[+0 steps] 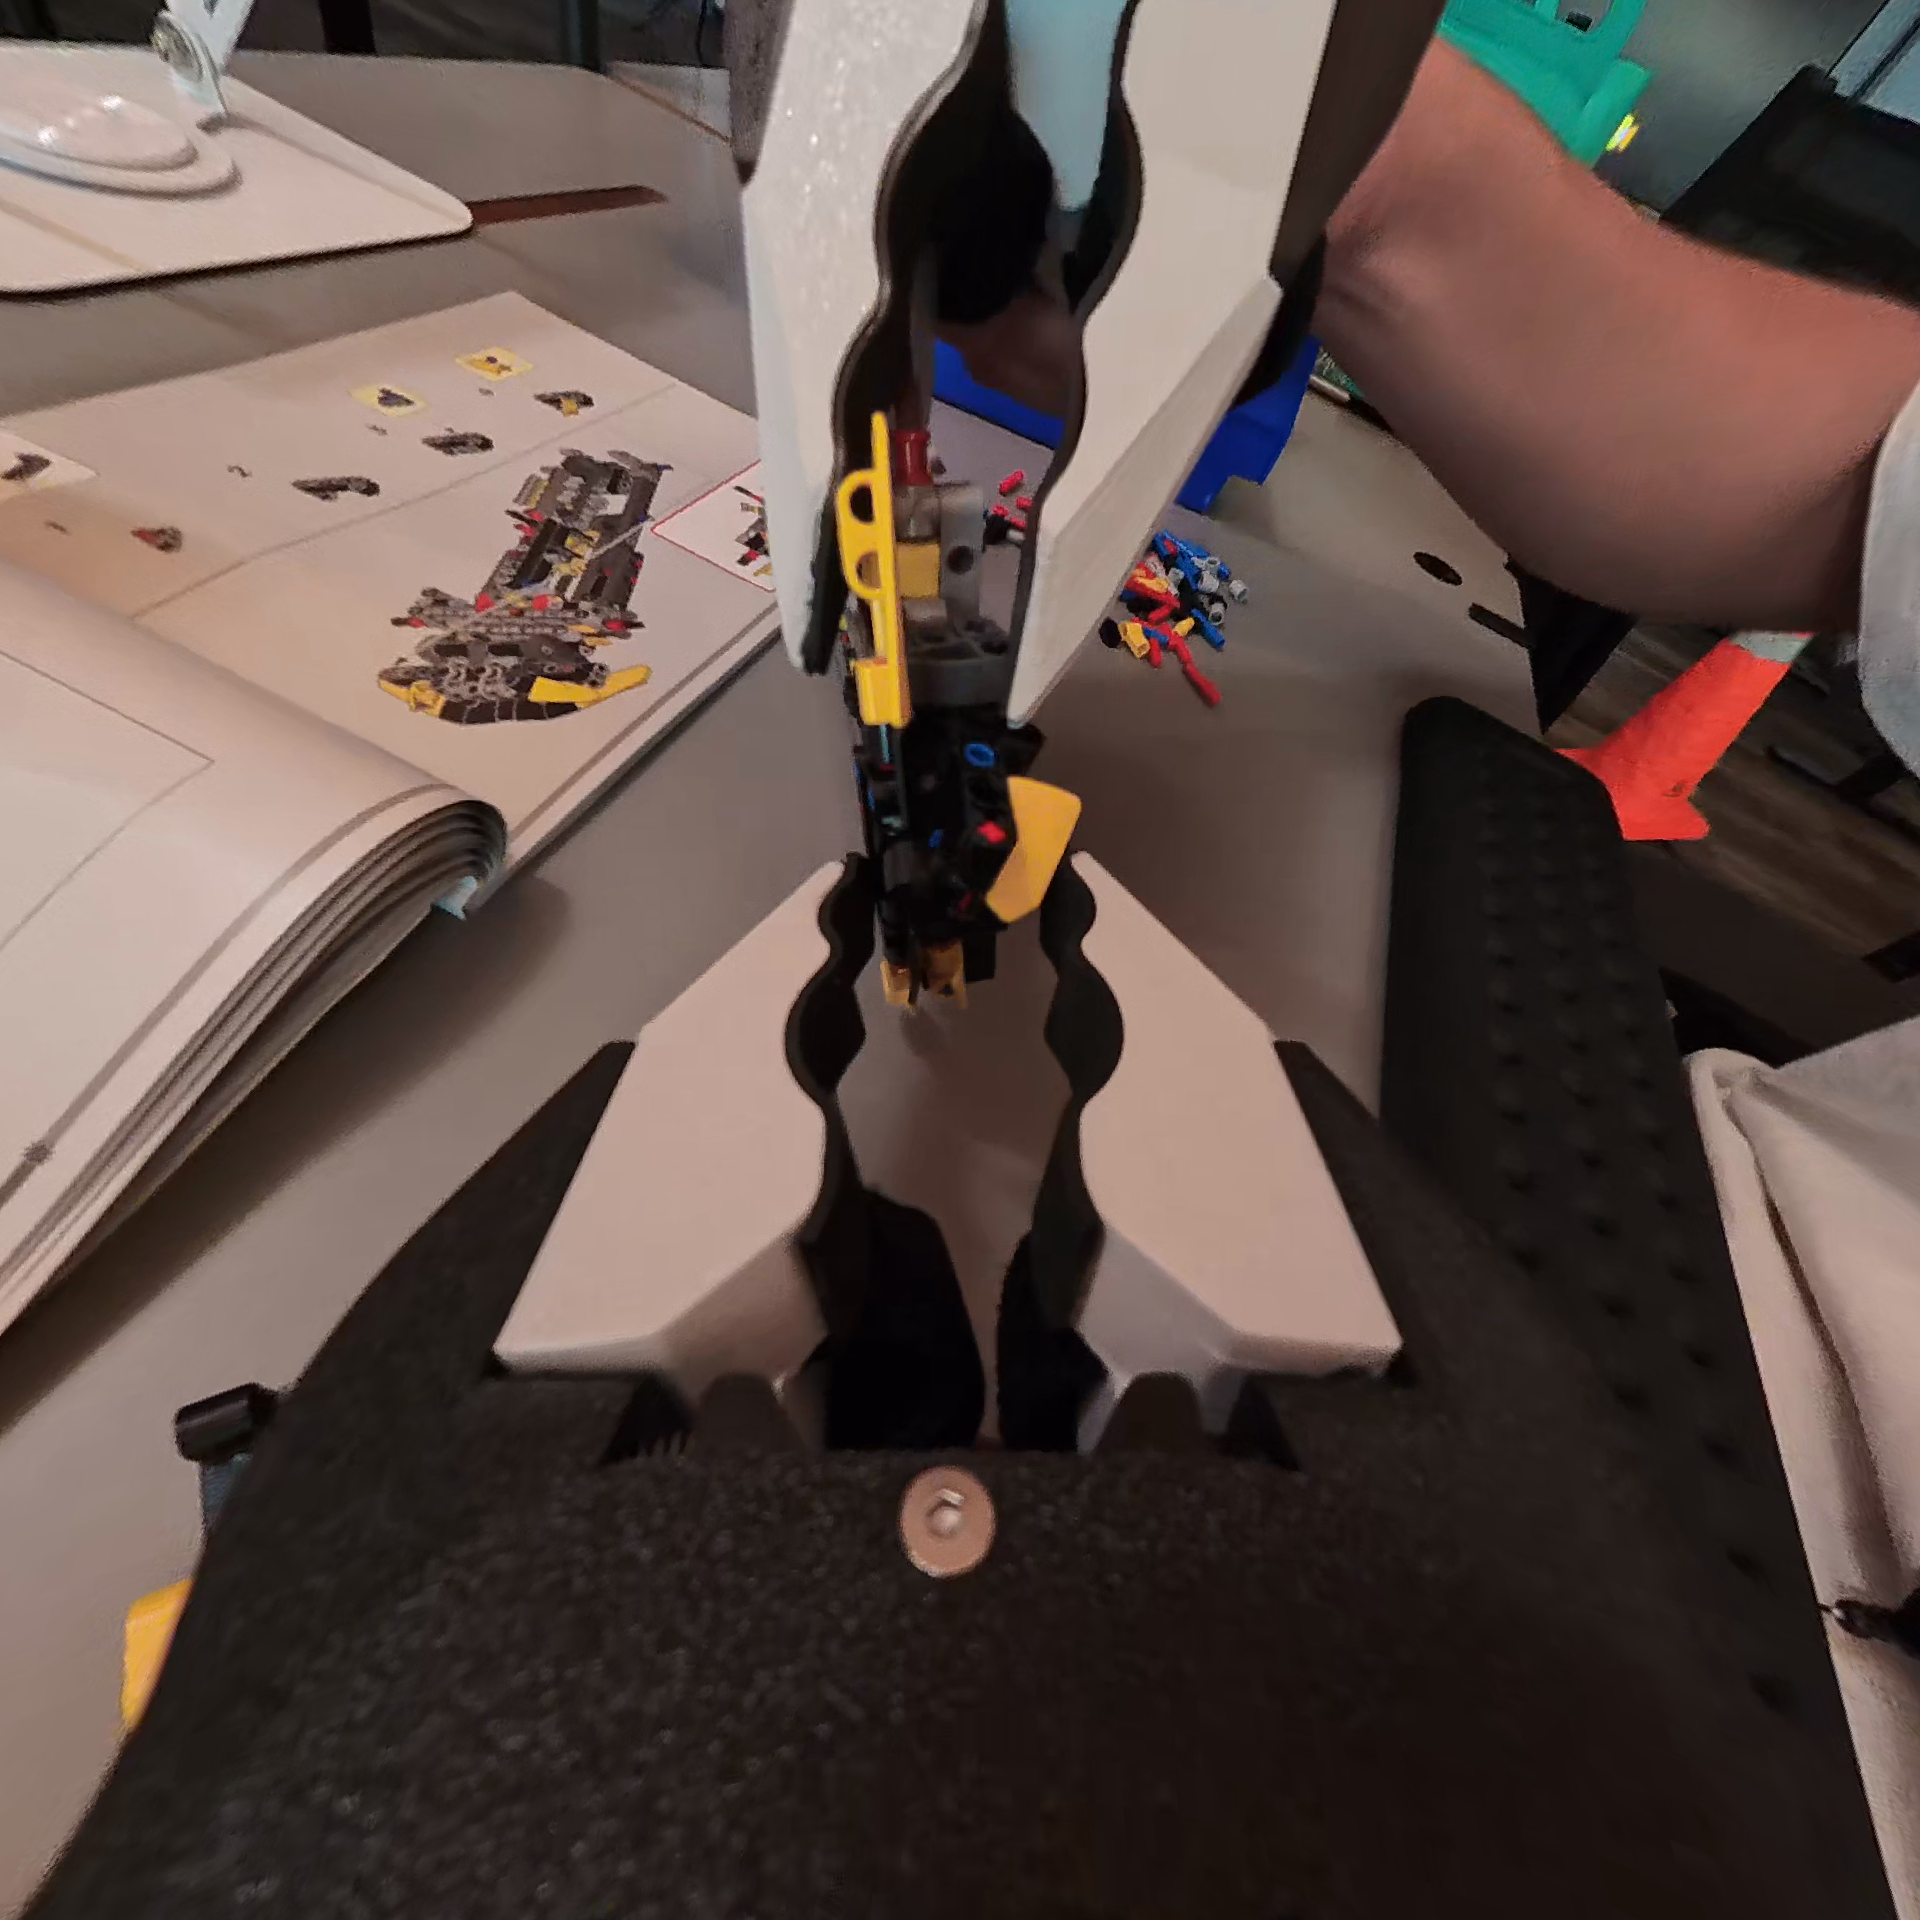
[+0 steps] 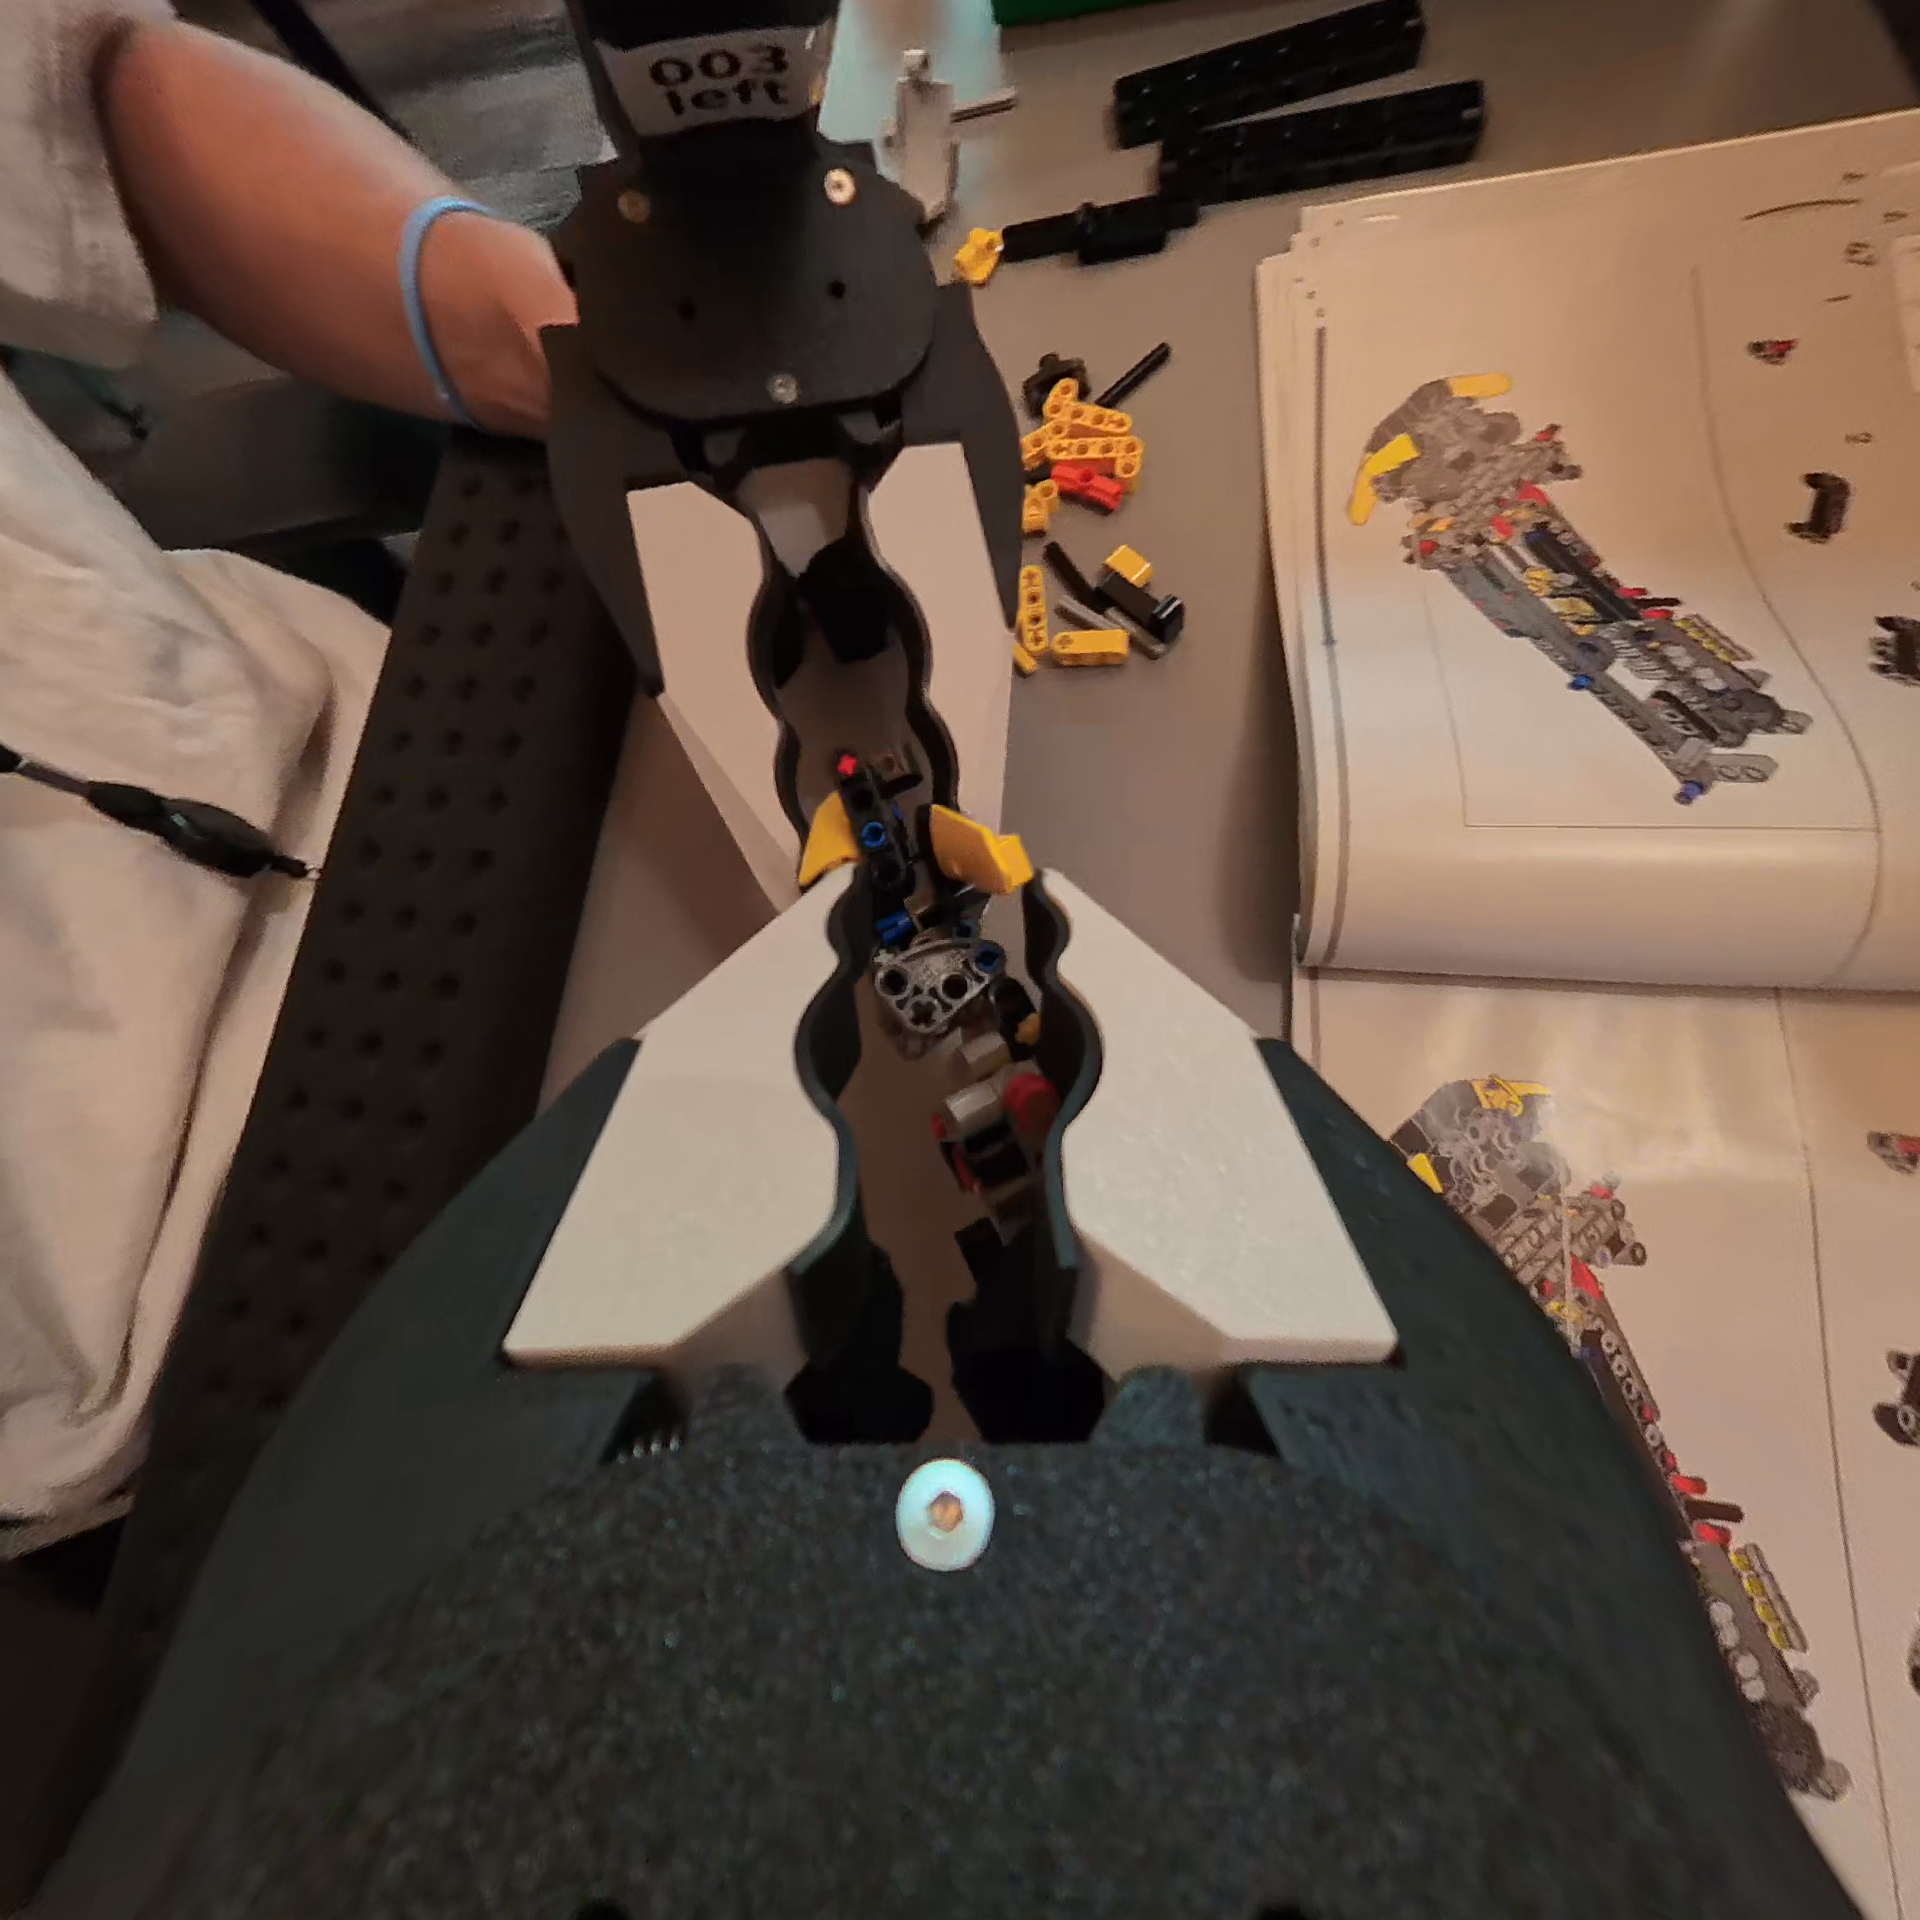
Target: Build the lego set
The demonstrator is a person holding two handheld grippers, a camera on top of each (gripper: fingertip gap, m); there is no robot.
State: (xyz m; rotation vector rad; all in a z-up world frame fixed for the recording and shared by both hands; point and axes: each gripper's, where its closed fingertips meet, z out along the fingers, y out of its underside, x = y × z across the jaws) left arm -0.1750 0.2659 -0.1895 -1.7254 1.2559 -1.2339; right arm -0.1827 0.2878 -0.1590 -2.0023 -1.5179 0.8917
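A long, narrow lego assembly of black, grey and yellow beams with red and blue pins [image 1: 940, 748] is held in the air above the grey bench [image 1: 665, 790], gripped at one end by the right tongs [image 1: 914, 675] and reaching towards the left tongs [image 1: 951, 883]. In the left wrist view the right tongs are seen coming down from the top of the frame, their white fingers with wavy black inner edges [image 1: 1132, 488] closed against the grey and yellow upper part of the assembly. The left tongs are seen set narrowly apart, the yellow-tipped lower end of the assembly lying between their fingertips; whether it is actually pinched there cannot be told. In the right wrist view the same assembly [image 2: 966, 997] is seen lying lengthwise between the right tongs [image 2: 940, 883], with the left tongs [image 2: 894, 800] met tip to tip beyond them. An open instruction booklet with pictures of the model [image 1: 343, 644] is spread on the bench to one side of the tongs. A small heap of red, blue and yellow loose pins [image 1: 1174, 603] lies on the bench beyond the right tongs, and yellow and black loose beams [image 2: 1081, 499] are scattered beside the booklet. An orange cone [image 1: 1683, 738] stands on the floor past the bench edge.
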